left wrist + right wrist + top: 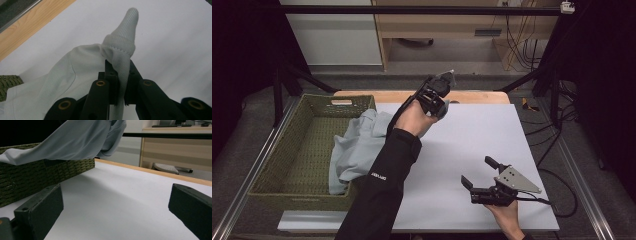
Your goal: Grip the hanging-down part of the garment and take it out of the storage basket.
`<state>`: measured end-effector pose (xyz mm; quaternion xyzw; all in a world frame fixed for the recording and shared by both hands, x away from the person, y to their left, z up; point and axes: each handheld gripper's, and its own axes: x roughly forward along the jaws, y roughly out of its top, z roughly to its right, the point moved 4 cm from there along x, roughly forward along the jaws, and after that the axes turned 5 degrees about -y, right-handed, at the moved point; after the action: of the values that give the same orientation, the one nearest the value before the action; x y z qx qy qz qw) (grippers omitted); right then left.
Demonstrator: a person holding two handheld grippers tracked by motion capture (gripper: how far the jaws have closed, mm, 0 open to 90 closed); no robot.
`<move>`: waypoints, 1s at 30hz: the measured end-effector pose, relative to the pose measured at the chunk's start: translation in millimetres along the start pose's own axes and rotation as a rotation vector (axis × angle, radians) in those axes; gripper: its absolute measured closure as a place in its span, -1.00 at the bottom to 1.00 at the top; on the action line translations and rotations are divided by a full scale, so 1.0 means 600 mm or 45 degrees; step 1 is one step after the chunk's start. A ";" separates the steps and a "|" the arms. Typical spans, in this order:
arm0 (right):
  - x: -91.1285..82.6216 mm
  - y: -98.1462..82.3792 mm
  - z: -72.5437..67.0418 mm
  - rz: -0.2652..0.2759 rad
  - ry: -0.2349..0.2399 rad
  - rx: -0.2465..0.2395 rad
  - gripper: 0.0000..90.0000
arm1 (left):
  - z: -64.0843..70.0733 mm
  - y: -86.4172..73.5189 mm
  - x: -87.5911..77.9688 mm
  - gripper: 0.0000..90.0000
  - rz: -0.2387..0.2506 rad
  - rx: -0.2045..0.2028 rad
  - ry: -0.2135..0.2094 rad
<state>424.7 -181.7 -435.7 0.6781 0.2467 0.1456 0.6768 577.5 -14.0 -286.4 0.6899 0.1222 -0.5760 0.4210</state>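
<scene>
Pale grey garment draped from green woven basket onto white surface | left hand-held gripper clamped on ribbed cuff | right hand-held gripper open, empty, low over surface | likely light, soft, limp, sagging; best gripped at thick cuff or hem.

A lab: black metal frame around the table, loose cables, plain desks behind.

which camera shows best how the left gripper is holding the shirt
The left gripper view: the gripper is shut on the shirt's ribbed cuff, seen close up. The high view shows the shirt trailing from the basket up to that gripper, grip hidden. The right gripper view shows the shirt hanging over the basket.
</scene>
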 end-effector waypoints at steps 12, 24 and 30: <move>0.000 0.004 0.007 0.014 -0.007 -0.026 -1.00 | 0.000 0.000 -0.001 0.84 0.000 0.001 -0.006; 0.009 0.025 0.008 0.043 -0.017 0.019 -0.99 | -0.006 -0.004 -0.005 0.84 0.001 0.006 -0.006; 0.027 0.033 0.000 0.038 -0.005 -0.006 -0.99 | -0.004 -0.004 -0.004 0.84 -0.004 0.008 -0.013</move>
<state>440.9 -172.1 -418.1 0.6805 0.2350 0.1550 0.6765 576.8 -9.7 -285.3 0.6880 0.1194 -0.5806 0.4187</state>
